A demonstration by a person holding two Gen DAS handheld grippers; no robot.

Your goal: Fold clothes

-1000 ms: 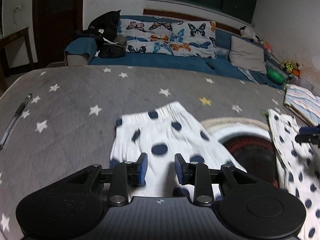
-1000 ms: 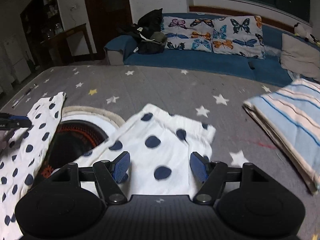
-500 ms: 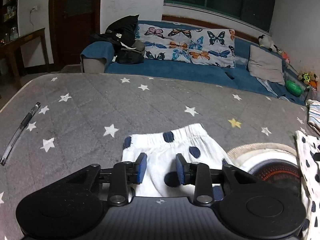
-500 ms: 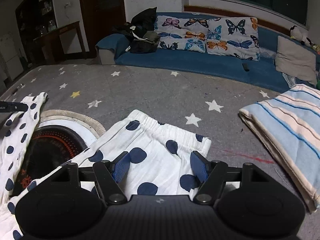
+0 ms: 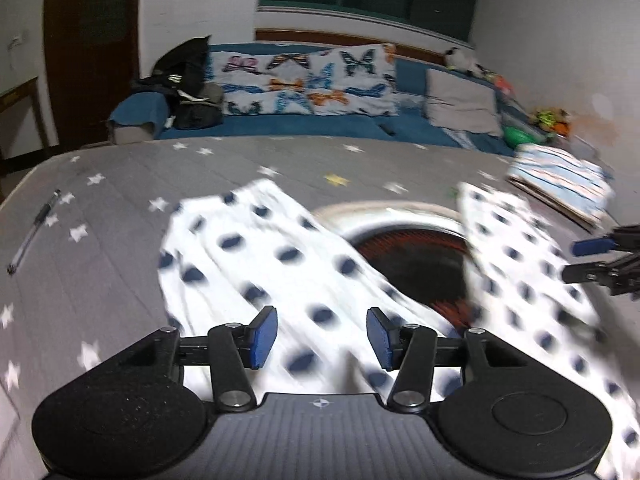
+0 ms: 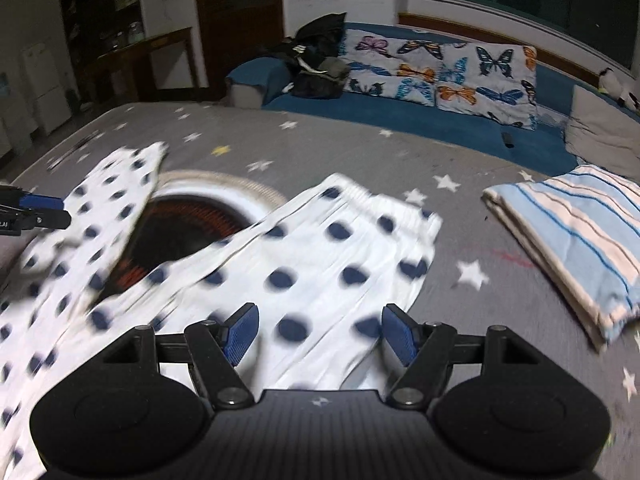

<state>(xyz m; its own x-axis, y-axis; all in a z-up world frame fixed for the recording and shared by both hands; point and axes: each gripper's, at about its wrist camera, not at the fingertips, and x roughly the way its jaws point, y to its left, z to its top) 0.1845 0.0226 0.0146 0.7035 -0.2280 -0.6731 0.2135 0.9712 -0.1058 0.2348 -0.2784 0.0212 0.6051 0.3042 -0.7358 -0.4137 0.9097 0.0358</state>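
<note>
A white garment with dark blue dots (image 5: 260, 264) lies on the grey star-patterned bed cover (image 5: 120, 208). It spreads in two long parts. One part runs away under my left gripper (image 5: 321, 338), which is open with nothing between its blue pads. The other part (image 6: 320, 252) runs away under my right gripper (image 6: 320, 336), also open and holding nothing. Each gripper shows at the edge of the other's view: the right gripper (image 5: 600, 258) and the left gripper (image 6: 34, 210). The cloth is blurred by motion in both views.
Between the two parts shows a round dark patch with a cream rim (image 5: 412, 252). A folded blue striped cloth (image 6: 572, 236) lies at the right. A pen (image 5: 34, 236) lies at the left. A blue sofa with butterfly pillows (image 6: 440, 68) stands behind the bed.
My left gripper's pads have spread wider apart. Both cameras have pulled back, so more of the dotted garment shows. The right gripper has stayed open.
</note>
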